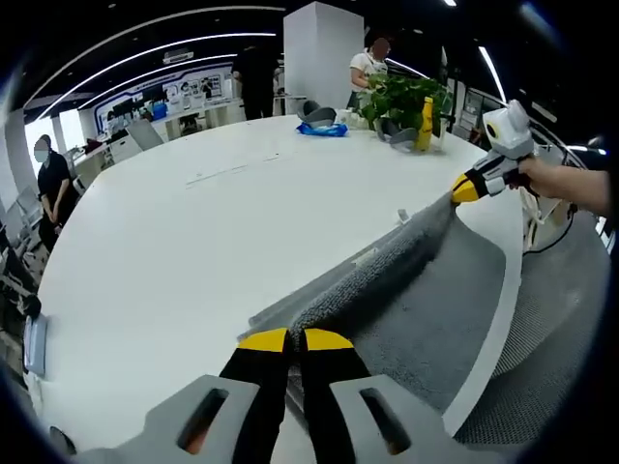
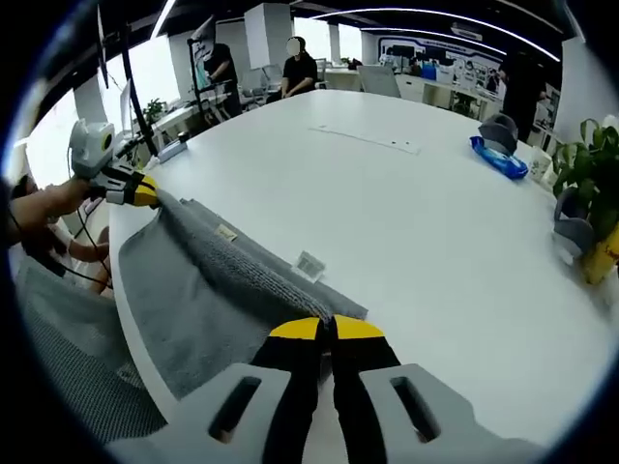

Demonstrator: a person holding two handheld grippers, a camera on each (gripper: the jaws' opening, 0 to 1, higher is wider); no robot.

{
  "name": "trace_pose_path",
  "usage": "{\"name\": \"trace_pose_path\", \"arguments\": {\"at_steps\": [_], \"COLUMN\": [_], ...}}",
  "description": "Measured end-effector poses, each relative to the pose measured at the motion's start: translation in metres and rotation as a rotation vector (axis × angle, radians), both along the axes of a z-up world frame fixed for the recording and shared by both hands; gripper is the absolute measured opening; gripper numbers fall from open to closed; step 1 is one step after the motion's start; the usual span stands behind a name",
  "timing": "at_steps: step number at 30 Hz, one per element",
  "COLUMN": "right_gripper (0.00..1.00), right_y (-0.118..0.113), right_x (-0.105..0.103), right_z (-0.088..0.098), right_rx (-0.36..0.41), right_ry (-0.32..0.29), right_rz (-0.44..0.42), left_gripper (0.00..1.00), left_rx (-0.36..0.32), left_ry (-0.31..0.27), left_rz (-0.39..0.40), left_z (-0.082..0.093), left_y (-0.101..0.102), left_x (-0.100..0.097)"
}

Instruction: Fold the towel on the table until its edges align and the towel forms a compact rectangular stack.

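Two grippers — left point(image 1: 295, 339), right point(image 2: 325, 329) — clench opposite corners of the grey towel point(image 1: 406, 290); white table point(image 1: 193, 251) beneath.

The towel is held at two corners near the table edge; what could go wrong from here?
1. Part of the towel hangs over the table edge, so if either tool lets go, it may slide off.
2. The left tool and right tool each seem to pinch only a corner; uneven pulling could skew the fold so the edges do not align.
3. The fold ridge looks bunched, so a wrinkle may be trapped.
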State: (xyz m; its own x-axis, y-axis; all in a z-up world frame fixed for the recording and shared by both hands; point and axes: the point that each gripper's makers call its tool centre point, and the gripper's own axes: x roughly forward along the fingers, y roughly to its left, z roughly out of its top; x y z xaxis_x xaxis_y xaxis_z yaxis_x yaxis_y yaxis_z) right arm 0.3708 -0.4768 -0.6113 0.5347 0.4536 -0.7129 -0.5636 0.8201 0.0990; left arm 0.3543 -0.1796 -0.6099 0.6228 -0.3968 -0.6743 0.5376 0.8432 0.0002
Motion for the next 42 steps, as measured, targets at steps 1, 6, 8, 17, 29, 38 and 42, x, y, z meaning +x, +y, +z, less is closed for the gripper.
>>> {"name": "trace_pose_path", "arguments": {"at_steps": [1,6,8,17,29,38,42], "right_gripper": [0.00,0.02,0.03,0.02,0.00,0.00,0.00], "right_y": [0.000,-0.001,0.001,-0.015,-0.005,0.065,0.083], "right_x": [0.001,0.004,0.006,0.011,-0.002,-0.033,-0.032], "right_z": [-0.001,-0.010,-0.007,0.010,0.002,0.000,-0.003], "right_rx": [0.009,-0.005,-0.002,0.006,0.016,0.125,0.117], "right_ry": [0.004,0.008,-0.025,-0.098,-0.072,0.046,0.057], "right_rz": [-0.012,-0.027,-0.022,-0.091,-0.054,0.284,0.311], "left_gripper": [0.04,0.06,0.06,0.07,0.06,0.06,0.07], "left_rx": [-0.006,0.059,0.050,0.051,-0.018,-0.056,-0.084], "left_ry": [0.007,-0.046,-0.064,-0.119,-0.089,-0.014,-0.005], "left_rz": [0.003,-0.006,0.002,0.024,-0.060,-0.301,-0.372], "left_z": [-0.002,0.000,0.006,0.021,0.017,0.008,0.006], "left_y": [0.001,0.005,0.004,0.009,-0.040,-0.117,-0.149], "left_x": [0.002,0.013,0.014,0.016,-0.018,-0.048,-0.062]}}
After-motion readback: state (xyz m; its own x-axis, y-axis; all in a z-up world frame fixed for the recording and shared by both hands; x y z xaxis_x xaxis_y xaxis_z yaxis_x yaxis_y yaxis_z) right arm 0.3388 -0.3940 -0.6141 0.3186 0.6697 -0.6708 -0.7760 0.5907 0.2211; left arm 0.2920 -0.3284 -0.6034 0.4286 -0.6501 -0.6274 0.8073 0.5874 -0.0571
